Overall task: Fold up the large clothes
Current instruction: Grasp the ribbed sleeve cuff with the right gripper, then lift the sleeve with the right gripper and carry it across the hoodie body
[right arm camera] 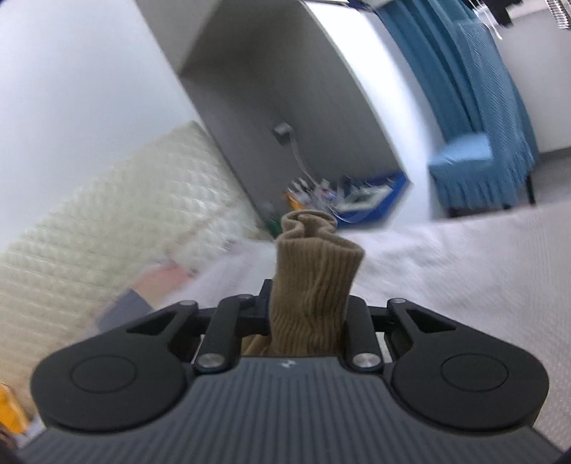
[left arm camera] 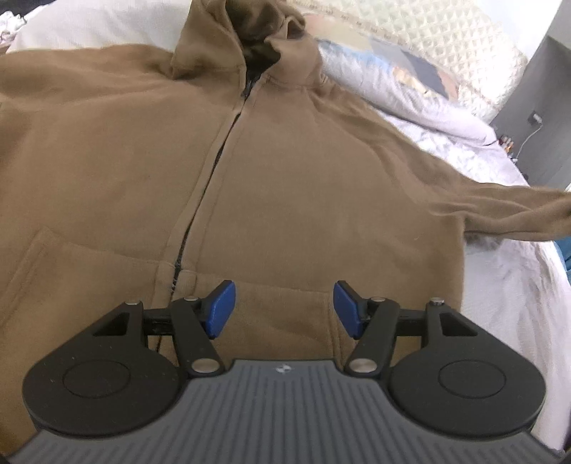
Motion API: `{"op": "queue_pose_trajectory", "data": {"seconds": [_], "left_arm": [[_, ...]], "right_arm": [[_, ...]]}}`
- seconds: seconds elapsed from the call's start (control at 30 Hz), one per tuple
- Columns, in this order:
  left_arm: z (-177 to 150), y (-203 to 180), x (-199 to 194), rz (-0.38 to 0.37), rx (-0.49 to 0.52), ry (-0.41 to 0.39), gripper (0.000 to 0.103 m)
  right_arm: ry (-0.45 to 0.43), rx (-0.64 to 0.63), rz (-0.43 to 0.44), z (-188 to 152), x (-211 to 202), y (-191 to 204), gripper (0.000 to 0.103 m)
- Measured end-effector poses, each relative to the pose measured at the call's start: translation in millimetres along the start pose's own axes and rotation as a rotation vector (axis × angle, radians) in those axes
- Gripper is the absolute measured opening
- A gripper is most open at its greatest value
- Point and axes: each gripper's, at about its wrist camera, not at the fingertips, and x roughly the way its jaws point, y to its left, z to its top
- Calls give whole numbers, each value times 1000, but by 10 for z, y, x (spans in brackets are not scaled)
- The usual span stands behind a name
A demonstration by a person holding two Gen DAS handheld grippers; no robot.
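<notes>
The right gripper [right arm camera: 307,314] clamps the cuff [right arm camera: 314,282] of the hoodie [left arm camera: 285,178], which lies ahead of the left gripper [left arm camera: 283,308], fingers apart. That bunched cuff could slip free if pulled hard.

Right gripper [right arm camera: 307,314] pads behind ribbed cuff [right arm camera: 314,285]; blurred nightstand clutter [right arm camera: 332,196]

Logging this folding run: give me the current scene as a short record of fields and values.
garment: brown zip hoodie, front up, zipped
surface: bed with white bedding
hood: bunched at the far end
sleeve: stretched out to the right edge of the left wrist view
left gripper: open, over the hem, holding nothing
right gripper: shut on the ribbed cuff, which sticks out beyond its fingers
background: blue chair, quilted headboard
</notes>
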Motion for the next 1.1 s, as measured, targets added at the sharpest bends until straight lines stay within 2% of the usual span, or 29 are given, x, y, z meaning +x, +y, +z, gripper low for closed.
{"op": "queue_pose_trajectory", "data": {"seconds": [0.07, 0.17, 0.27, 0.37, 0.53, 0.63, 0.67, 0.7, 0.83, 1.1], "left_arm": [[6, 21, -105, -9, -1, -26, 66], [87, 158, -354, -33, -84, -117, 66], [227, 308, -524, -63, -134, -164, 66], [318, 428, -588, -97, -137, -163, 66], [358, 752, -792, -136, -214, -225, 66], [447, 1028, -968, -163, -263, -286, 66], [489, 1138, -1030, -160, -275, -305, 66], [520, 1224, -1074, -162, -284, -321, 66], [586, 1600, -1257, -165, -335, -381, 66], [468, 2270, -1460, -171, -517, -484, 66]], "right_arm": [[-17, -35, 49, 155, -160, 364, 22], [-38, -83, 125, 321, -459, 896, 22], [-53, -158, 200, 378, -759, 1486, 22], [-55, -203, 283, 327, -1108, 2010, 22], [-40, -260, 462, 24, -1743, 2811, 20], [-3, -279, 587, -263, -2137, 3229, 18], [10, -301, 628, -408, -2279, 3370, 12], [30, -327, 656, -554, -2390, 3502, 12], [116, -420, 745, -1263, -2780, 3923, 12], [357, -442, 877, -2809, -3273, 4304, 10]]}}
